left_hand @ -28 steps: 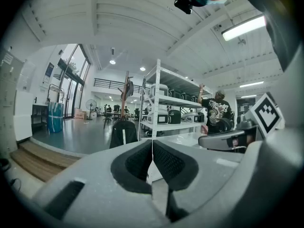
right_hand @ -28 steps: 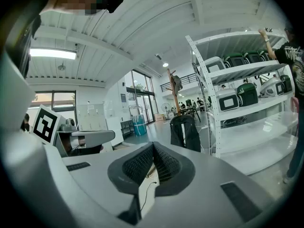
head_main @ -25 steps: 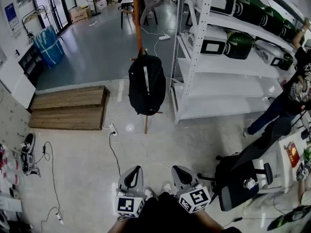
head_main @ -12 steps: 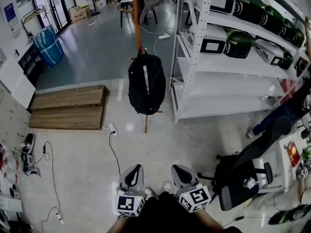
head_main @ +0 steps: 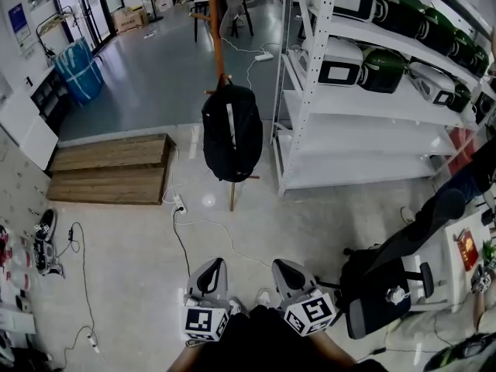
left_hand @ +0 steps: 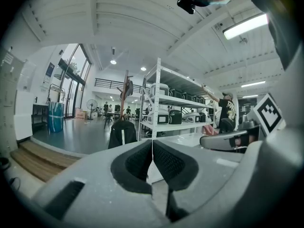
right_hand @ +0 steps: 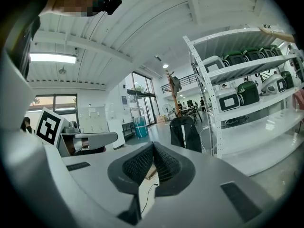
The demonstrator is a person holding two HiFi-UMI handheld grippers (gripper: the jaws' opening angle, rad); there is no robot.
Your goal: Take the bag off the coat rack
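A black backpack (head_main: 232,132) with a white stripe hangs on a brown wooden coat rack (head_main: 218,29) in the middle of the floor, well ahead of me. It also shows in the left gripper view as the backpack (left_hand: 121,133) and in the right gripper view as the backpack (right_hand: 185,133), small and far off. My left gripper (head_main: 208,273) and right gripper (head_main: 287,270) are held side by side low in the head view, both shut and empty, a long way short of the bag.
A white metal shelf unit (head_main: 364,84) with appliances stands right of the rack. A wooden step (head_main: 112,170) lies to the left. Cables (head_main: 186,242) and a power strip cross the floor. A black office chair (head_main: 387,281) sits at the right, with a person (head_main: 465,184) beyond it.
The view has shifted slightly forward toward the rack. The person at the right has moved further out of frame. Both grippers stay shut.
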